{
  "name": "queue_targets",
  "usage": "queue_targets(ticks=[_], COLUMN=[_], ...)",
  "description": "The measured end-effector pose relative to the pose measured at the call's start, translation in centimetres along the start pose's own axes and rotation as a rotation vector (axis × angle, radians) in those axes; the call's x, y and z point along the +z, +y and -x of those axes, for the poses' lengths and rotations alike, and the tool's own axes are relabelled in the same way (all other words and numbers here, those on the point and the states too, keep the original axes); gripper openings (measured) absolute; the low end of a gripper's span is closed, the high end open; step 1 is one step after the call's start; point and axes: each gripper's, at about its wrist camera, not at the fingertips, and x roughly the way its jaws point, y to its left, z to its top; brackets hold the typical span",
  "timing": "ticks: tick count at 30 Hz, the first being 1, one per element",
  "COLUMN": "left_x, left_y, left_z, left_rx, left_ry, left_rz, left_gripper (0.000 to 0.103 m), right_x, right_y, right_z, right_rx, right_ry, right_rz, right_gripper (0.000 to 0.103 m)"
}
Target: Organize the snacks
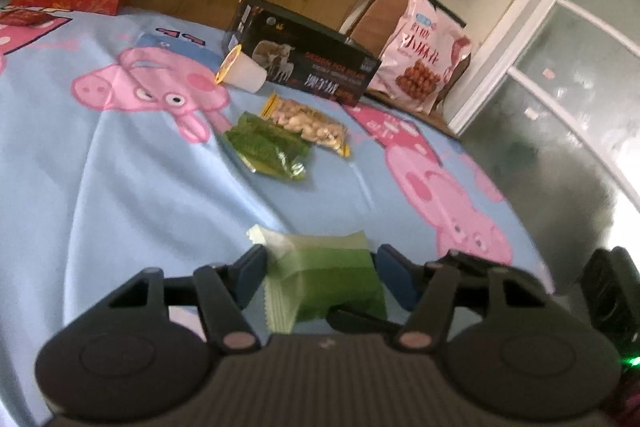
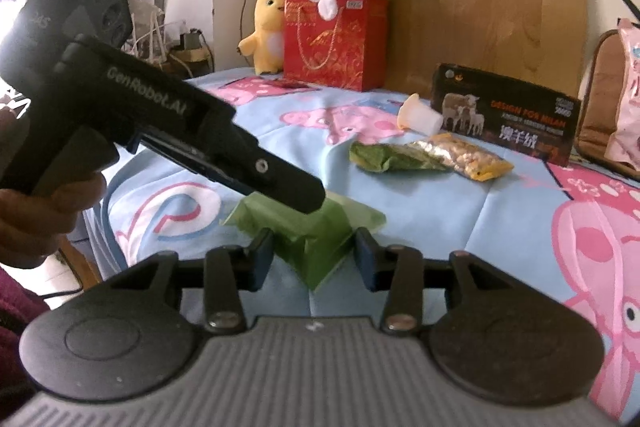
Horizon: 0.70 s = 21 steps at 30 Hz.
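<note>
Bed with blue pig-print sheet is carrying everything. Far side: red gift bag is standing left, black box centre, pink snack bag leaning right. White cup is lying tipped just beside the box. Nut packet and dark green packet are touching mid-bed. Near edge: left gripper and right gripper jaws are both half-wide, each gripping the light green packet between them.

A pale and dark green packet lies on a light blue bedsheet printed with pink cartoon pigs, near a black box and a red gold-patterned bag
</note>
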Motion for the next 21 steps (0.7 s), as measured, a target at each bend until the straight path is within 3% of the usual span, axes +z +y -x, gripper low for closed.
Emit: queue_targets(ticks=[12, 21], left_x=[0.4, 3.6], left_y=[-1.3, -3.7], left_z=[-1.4, -1.5], left_rx=[0.0, -0.026], left_ry=[0.02, -0.045], left_rz=[-0.05, -0.148], left_gripper=[0.061, 0.061], right_x=[-0.4, 1.2], right_y=[-1.0, -2.5], right_z=[0.4, 0.4], right_rx=[-0.034, -0.098], right_ry=[0.001, -0.054], right_rz=[-0.047, -0.026], right_gripper=[0.046, 0.046])
